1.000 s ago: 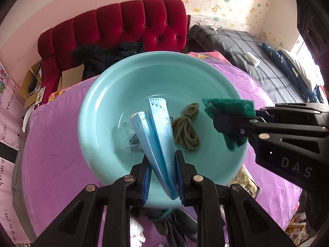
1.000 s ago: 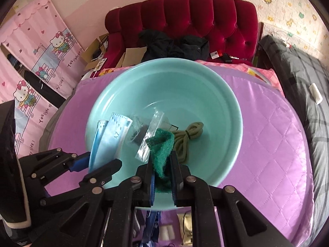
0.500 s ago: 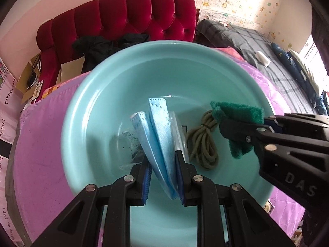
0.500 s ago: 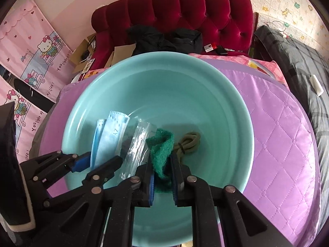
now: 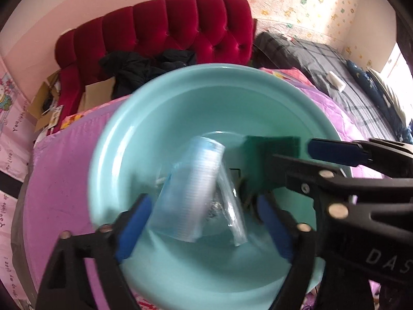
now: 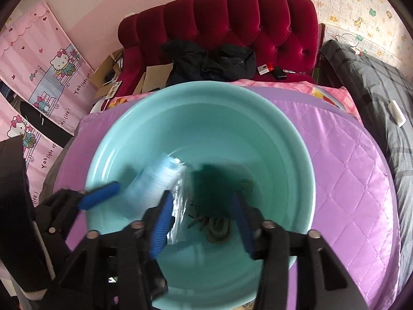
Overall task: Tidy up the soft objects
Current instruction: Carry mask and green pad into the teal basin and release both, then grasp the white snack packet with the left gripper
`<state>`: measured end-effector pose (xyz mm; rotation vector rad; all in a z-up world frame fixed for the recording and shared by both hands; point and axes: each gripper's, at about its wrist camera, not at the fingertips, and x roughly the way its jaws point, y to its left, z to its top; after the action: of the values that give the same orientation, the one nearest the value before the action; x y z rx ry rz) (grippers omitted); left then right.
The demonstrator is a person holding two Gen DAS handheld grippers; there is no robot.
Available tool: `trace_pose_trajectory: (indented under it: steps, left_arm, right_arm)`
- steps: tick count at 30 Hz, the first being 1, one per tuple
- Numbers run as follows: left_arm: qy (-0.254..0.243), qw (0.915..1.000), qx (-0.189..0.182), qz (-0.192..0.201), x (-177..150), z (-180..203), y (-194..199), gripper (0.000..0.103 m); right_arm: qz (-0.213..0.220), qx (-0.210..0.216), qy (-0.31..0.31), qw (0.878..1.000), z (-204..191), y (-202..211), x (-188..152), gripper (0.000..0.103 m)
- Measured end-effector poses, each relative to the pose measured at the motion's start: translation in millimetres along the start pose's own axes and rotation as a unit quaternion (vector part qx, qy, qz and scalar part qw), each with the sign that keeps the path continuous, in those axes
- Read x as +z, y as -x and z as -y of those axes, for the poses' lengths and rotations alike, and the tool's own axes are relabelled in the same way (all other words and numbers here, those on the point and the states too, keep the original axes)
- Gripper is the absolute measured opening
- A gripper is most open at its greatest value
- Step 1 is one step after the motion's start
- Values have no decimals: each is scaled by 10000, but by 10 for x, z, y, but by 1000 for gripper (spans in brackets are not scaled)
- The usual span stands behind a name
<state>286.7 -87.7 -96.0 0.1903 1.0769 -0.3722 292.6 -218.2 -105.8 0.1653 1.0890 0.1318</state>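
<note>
A teal basin (image 5: 124,139) (image 6: 284,134) sits on the purple quilted table. My left gripper (image 5: 204,222) is open over it, and the blue face mask (image 5: 191,193) (image 6: 157,180) is loose between its fingers, blurred. My right gripper (image 6: 204,219) (image 5: 289,152) is open too, and the green scrub pad (image 6: 214,183) (image 5: 268,147) is blurred between its fingers, over the basin. A clear plastic bag (image 5: 232,206) (image 6: 180,206) and an olive cord (image 6: 219,227) lie in the basin's bottom.
The purple quilt (image 6: 348,168) covers the table around the basin. A red tufted sofa (image 6: 232,25) with dark clothes (image 6: 206,59) stands behind. A grey plaid bed (image 6: 374,90) is at the right. Pink cartoon banners (image 6: 38,64) hang at the left.
Both grippers have opened. The mask and the green pad have come loose from the fingers and are dropping into the basin, blurred by motion.
</note>
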Motion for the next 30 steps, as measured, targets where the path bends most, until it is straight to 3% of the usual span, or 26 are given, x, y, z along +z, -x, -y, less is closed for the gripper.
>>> trace_pose_trajectory:
  steps: [2,3,6,15,30]
  left_arm:
    - [72,9998,160,63,-2,-27,28,103]
    - [97,9998,179,69,3,-38,30,103]
    - [171,9995,212,146,-15,-68,67,103]
    - [195,9996,187,90,-148,-46,229,103]
    - [214,9982,528,197,-533,34,732,103]
  right_arm:
    - [22,-46,-20,10000,5,20,2,77]
    - [42,-55,-40,10000,8,35,-2,87]
    - [127,-165,-66,9998,19,82,-22,103]
    - [203,-276,-17,9994,8,307,-117,103]
    - [382,-446,110,9982,-90,825,-508,103]
